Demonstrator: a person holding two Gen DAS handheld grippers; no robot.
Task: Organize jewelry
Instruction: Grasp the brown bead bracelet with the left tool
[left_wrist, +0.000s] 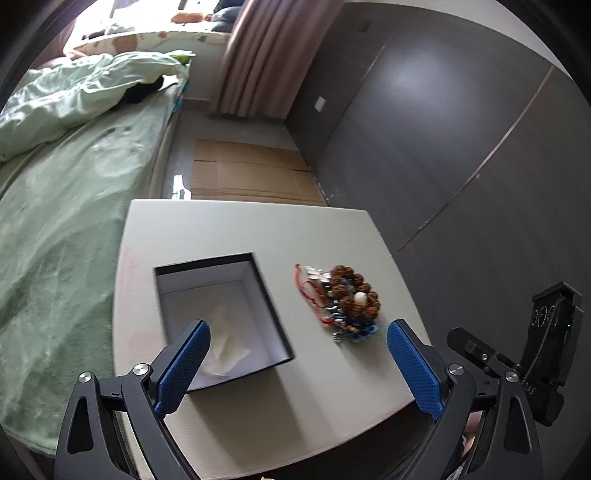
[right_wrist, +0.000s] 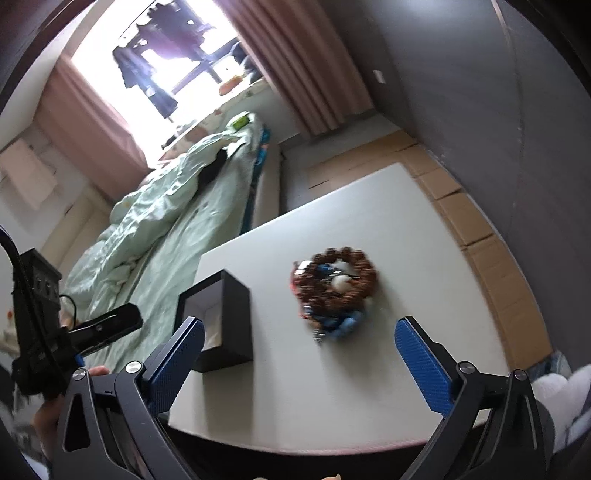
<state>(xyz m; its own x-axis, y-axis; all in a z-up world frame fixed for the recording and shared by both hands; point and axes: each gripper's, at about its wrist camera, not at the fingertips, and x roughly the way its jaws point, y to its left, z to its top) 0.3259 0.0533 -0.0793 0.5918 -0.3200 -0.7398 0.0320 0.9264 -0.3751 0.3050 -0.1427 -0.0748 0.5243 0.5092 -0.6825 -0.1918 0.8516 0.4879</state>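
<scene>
A pile of jewelry (left_wrist: 341, 299) lies on the white table (left_wrist: 229, 229): a brown bead bracelet with a white bead, a red cord, blue and silver pieces. Left of it stands an open black box (left_wrist: 273, 314) with a white lining and a white tissue (left_wrist: 225, 347) inside. My left gripper (left_wrist: 297, 334) is open and empty above the table's near part, between the box and the pile. In the right wrist view the pile (right_wrist: 334, 288) and the box (right_wrist: 236, 314) show too. My right gripper (right_wrist: 299, 334) is open and empty, just short of the pile.
A bed with a green quilt (left_wrist: 66, 184) runs along the table's left side. Flattened cardboard (left_wrist: 251, 173) lies on the floor beyond the table. A dark wardrobe wall (left_wrist: 461, 147) stands to the right. The other gripper's body (left_wrist: 546, 339) shows at the right edge.
</scene>
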